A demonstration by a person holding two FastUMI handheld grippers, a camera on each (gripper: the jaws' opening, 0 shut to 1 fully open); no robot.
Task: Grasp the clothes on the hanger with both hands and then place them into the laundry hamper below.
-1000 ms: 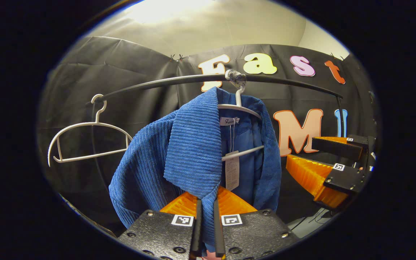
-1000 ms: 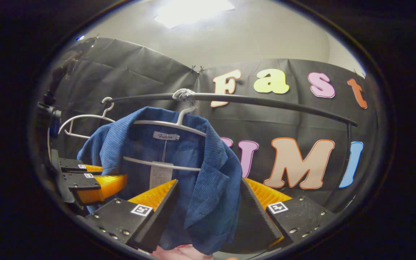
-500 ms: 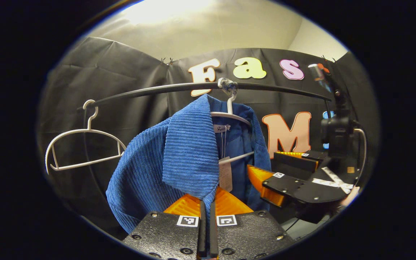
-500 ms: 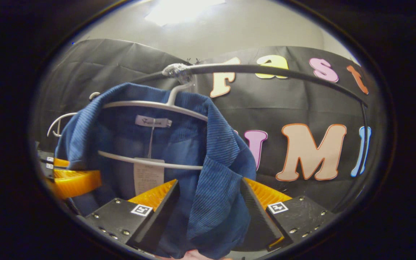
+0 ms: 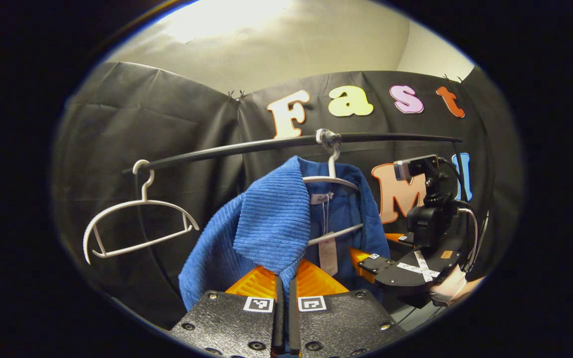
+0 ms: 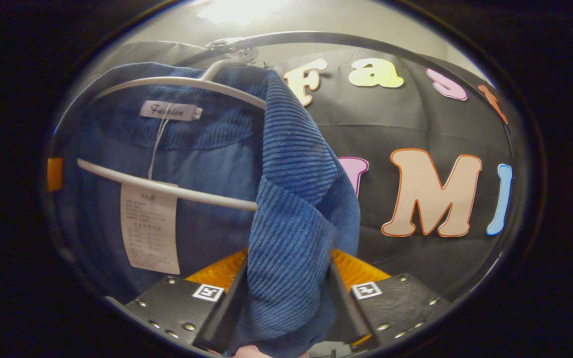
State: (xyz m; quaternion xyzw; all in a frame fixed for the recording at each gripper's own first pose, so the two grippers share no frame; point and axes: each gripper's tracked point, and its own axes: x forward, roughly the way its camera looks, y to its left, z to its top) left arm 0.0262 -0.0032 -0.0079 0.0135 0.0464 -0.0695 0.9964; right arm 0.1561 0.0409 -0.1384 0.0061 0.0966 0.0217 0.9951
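Since the earlier frames, the right gripper [image 6: 286,298] has been brought closer, so that a jacket lapel now lies between its jaws, which are parted and not yet pressed together. The left gripper [image 5: 283,311] is clamped on the other lapel. The blue corduroy jacket [image 5: 271,223] is hung on a white hanger [image 6: 167,189] from the black rail [image 5: 246,146]. Grasping is judged half done; next, closing the right jaws, then lifting clear is called for.

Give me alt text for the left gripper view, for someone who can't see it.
The left gripper is clamped on the front edge of a blue corduroy jacket hanging from a white hanger on a black rail; an empty hanger hangs beside it.
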